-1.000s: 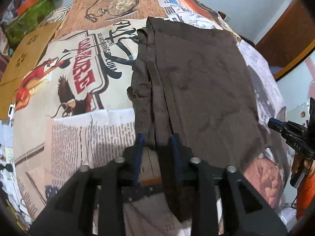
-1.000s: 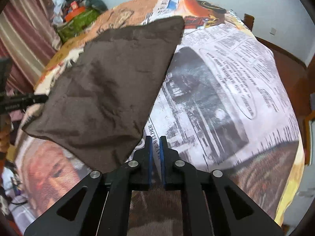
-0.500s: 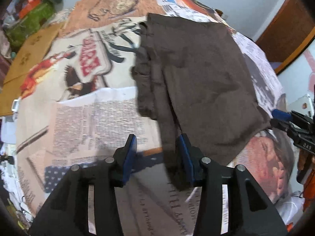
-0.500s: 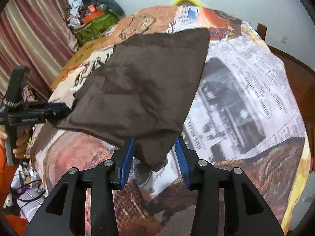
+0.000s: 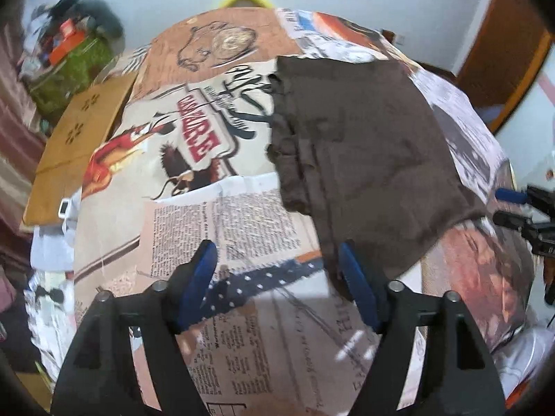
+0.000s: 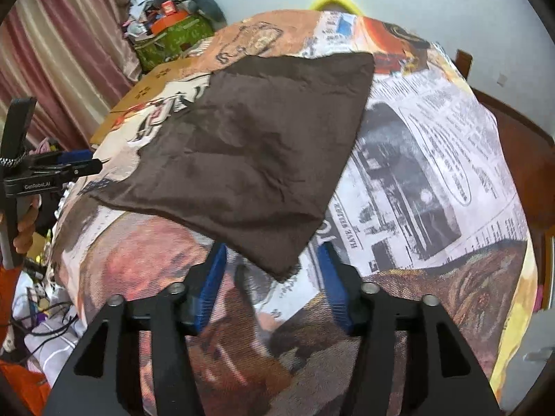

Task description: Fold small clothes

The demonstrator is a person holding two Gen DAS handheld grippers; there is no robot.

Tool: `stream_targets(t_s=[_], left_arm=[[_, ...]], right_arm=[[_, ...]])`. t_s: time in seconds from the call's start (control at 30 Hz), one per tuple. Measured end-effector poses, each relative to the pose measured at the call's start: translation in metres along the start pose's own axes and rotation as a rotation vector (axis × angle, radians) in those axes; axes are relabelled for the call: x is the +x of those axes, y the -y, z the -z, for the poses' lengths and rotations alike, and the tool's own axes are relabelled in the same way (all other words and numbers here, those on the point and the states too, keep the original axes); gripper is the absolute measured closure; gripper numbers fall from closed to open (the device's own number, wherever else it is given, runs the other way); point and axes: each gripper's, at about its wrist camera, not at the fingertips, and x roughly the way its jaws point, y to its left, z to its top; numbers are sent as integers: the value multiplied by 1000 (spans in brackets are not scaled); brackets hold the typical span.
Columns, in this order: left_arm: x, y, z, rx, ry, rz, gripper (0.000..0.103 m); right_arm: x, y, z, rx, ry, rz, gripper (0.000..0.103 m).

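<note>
A dark brown garment point(image 5: 360, 159) lies folded flat on the printed bedspread point(image 5: 194, 215); its left edge is bunched in pleats. It also shows in the right wrist view point(image 6: 256, 159). My left gripper point(image 5: 277, 270) is open and empty, just short of the garment's near left corner. My right gripper point(image 6: 272, 270) is open and empty, its jaws either side of the garment's near right corner, which lies loose on the bed. The right gripper shows at the right edge of the left wrist view point(image 5: 520, 215), and the left gripper at the left edge of the right wrist view point(image 6: 55, 170).
A cardboard box point(image 5: 79, 145) and a green bag point(image 6: 173, 41) with clutter sit at the far left of the bed. Curtains point(image 6: 69, 52) hang at the left. A wooden bed frame point(image 6: 520, 159) runs along the right. A yellow object point(image 6: 333, 1) shows beyond the far edge.
Both grippers let go of the garment's near corners and opened wide. Both drew back a little toward me. The garment stays flat on the bed.
</note>
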Motion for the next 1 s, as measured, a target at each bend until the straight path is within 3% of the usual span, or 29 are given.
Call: stream_targets(t_s=[0.2,0.3,0.5,1.0], left_arm=[[11,17,15,40,-69,35,28],[17,22,22,55,-84,41,15],[28,23,15,39,-79,30,6],[71,33,-32,101,-48,2,5]], right_arm=[[13,-12,5,-31,-34,-23,48],[22,-11,6,-24,-57,-12,48],[30,-11,5,-29,-54,-5,44],[44,-12,-4,-59,-51,-26,40]])
